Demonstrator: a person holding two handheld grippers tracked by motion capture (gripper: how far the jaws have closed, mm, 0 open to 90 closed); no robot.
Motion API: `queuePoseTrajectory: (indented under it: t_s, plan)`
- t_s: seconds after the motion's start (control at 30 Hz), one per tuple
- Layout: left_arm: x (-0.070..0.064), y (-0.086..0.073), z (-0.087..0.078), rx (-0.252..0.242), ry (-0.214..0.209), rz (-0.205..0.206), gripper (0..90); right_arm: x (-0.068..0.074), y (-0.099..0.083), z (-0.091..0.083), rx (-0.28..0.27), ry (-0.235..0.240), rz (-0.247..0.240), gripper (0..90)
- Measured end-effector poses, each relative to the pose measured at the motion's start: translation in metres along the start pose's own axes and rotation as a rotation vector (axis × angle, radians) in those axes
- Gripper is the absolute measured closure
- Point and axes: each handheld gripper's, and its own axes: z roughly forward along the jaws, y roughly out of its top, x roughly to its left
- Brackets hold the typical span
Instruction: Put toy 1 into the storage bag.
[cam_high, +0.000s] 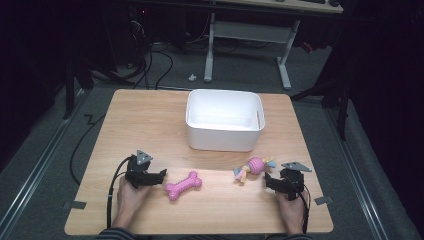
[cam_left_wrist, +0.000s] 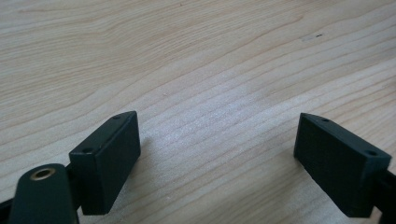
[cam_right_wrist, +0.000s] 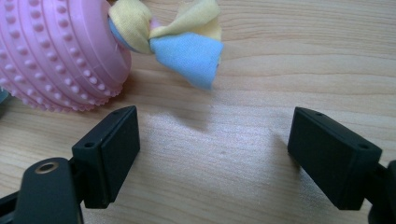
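**Both toys out, bin empty**

While the bin (cam_high: 224, 120) waits empty, nothing is packed yet. Left gripper (cam_high: 161, 175) gapes wide over bare table (cam_high: 150, 115), the bone (cam_high: 183, 185) just beside it. Right gripper (cam_high: 269, 181), wide open and empty too, faces the ball (cam_high: 256, 165). Both grabs remain.

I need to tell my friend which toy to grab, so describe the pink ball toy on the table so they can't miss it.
Start at the white bin on the wooden table. In front of it, toward its right side, lies the ball toy, just ahead of the right gripper. Unlike the smooth pink bone to its left, it is round, studded, with yellow and blue cloth knots.
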Motion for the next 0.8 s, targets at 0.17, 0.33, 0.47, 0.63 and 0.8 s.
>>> queuePoseTrajectory:
  t_s: [0.17, 0.33, 0.47, 0.63, 0.8]
  plan:
    - [0.003, 0.002, -0.003, 0.024, 0.012, 0.002, 15.5, 0.0, 0.0, 0.0, 0.0, 0.0, 0.0, 16.8]
    - [0.008, 0.003, -0.015, 0.009, 0.014, -0.014, 16.5, 0.0, 0.0, 0.0, 0.0, 0.0, -0.001, 17.0]
    - [0.009, 0.003, -0.029, -0.031, 0.012, -0.014, 18.9, 0.0, 0.0, 0.0, 0.0, 0.001, 0.001, 17.1]
    - [0.007, 0.002, -0.038, -0.049, 0.004, 0.002, 20.3, 0.0, 0.0, 0.0, 0.001, 0.001, -0.002, 17.3]
    - [0.001, 0.002, -0.051, -0.059, -0.029, 0.022, 21.9, 0.0, 0.0, 0.0, 0.001, 0.001, -0.002, 17.4]
